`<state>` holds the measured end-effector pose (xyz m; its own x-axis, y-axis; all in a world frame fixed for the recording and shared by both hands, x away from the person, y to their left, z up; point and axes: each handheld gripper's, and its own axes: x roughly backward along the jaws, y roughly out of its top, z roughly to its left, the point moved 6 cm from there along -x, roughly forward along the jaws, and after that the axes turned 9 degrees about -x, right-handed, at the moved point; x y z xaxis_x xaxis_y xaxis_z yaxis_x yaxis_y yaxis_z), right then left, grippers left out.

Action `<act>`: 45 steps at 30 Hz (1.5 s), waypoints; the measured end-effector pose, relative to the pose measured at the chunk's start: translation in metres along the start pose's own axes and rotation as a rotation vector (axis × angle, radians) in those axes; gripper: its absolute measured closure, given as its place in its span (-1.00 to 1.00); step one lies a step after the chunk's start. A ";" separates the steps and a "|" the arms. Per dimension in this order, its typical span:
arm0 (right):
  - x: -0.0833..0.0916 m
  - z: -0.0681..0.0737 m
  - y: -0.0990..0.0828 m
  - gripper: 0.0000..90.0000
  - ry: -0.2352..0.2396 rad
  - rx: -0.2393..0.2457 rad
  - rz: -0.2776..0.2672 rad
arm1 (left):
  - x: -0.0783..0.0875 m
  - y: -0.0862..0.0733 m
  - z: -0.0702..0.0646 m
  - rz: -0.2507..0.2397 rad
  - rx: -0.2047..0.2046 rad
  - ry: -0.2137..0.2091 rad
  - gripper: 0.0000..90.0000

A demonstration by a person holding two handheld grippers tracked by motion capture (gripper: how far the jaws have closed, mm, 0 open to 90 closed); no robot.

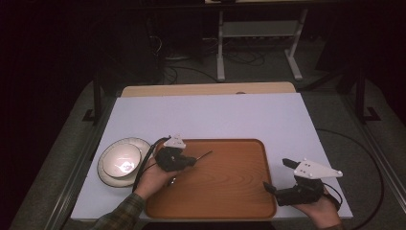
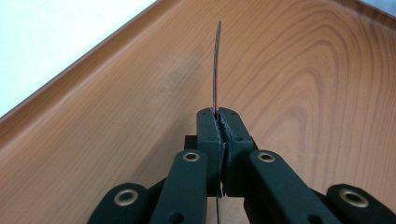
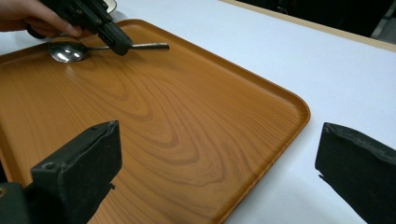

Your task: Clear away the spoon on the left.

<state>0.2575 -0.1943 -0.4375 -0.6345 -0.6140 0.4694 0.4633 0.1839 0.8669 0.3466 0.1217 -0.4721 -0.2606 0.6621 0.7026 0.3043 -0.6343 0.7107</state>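
A metal spoon (image 3: 65, 51) is held just above the left part of a wooden tray (image 1: 230, 187). My left gripper (image 1: 192, 160) is shut on the middle of its handle (image 1: 206, 155). In the left gripper view the thin handle (image 2: 215, 60) sticks out edge-on past the closed jaws of that gripper (image 2: 219, 119), over the tray's wood (image 2: 303, 70). The right gripper view has the left gripper (image 3: 116, 42) clamping the spoon, bowl end toward the hand. My right gripper (image 1: 277, 175) stands open beside the tray's right edge; nothing sits between its fingers (image 3: 84, 163).
A white bowl (image 1: 122, 158) sits on a plate (image 1: 106, 178) left of the tray. The tray (image 3: 163, 116) lies on a white board (image 1: 215, 115) over a wooden table. Desk legs and cables stand on the dark floor behind.
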 end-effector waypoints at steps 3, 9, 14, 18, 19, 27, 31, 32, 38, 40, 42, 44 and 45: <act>0.000 0.000 0.000 -1.00 0.000 0.002 0.000 | -0.002 -0.001 -0.001 0.015 -0.011 0.001 0.93; 0.000 0.000 -0.001 -1.00 -0.001 0.004 0.004 | -0.005 -0.003 0.000 0.039 -0.018 0.011 0.90; 0.000 0.000 0.000 -1.00 -0.003 0.004 0.003 | -0.007 -0.005 0.000 0.065 -0.033 0.020 0.87; 0.000 0.000 0.000 -1.00 -0.003 0.004 0.003 | -0.008 -0.006 -0.001 0.070 -0.038 0.020 0.84; 0.000 0.000 0.000 -1.00 -0.003 0.004 0.003 | -0.008 -0.006 -0.001 0.069 -0.037 0.022 0.83; 0.000 -0.002 -0.002 -1.00 0.001 0.003 0.005 | -0.008 -0.006 0.003 0.060 -0.026 0.035 0.65; 0.000 -0.004 -0.004 -1.00 0.002 -0.004 0.009 | -0.009 -0.006 0.005 0.050 -0.016 0.041 0.44; 0.000 -0.005 -0.004 -1.00 0.003 -0.004 0.010 | -0.008 -0.006 0.006 0.049 -0.014 0.043 0.37; 0.001 -0.006 -0.006 -1.00 0.001 -0.010 0.014 | -0.005 -0.004 0.008 0.008 0.008 0.043 0.02; 0.002 -0.005 -0.005 -1.00 0.000 -0.009 0.011 | -0.002 -0.002 0.008 -0.012 0.015 0.037 -0.08; 0.002 -0.005 -0.005 -1.00 0.000 -0.011 0.011 | 0.001 -0.001 0.008 -0.027 0.023 0.033 -0.19; 0.002 -0.005 -0.006 -1.00 -0.001 -0.012 0.012 | 0.004 0.001 0.007 -0.040 0.021 0.031 -0.27; 0.002 -0.005 -0.006 -1.00 0.000 -0.012 0.013 | 0.006 0.002 0.007 -0.048 0.020 0.034 -0.31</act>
<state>0.2569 -0.2005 -0.4426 -0.6283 -0.6117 0.4806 0.4790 0.1826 0.8586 0.3518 0.1275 -0.4665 -0.3063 0.6774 0.6688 0.3091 -0.5937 0.7429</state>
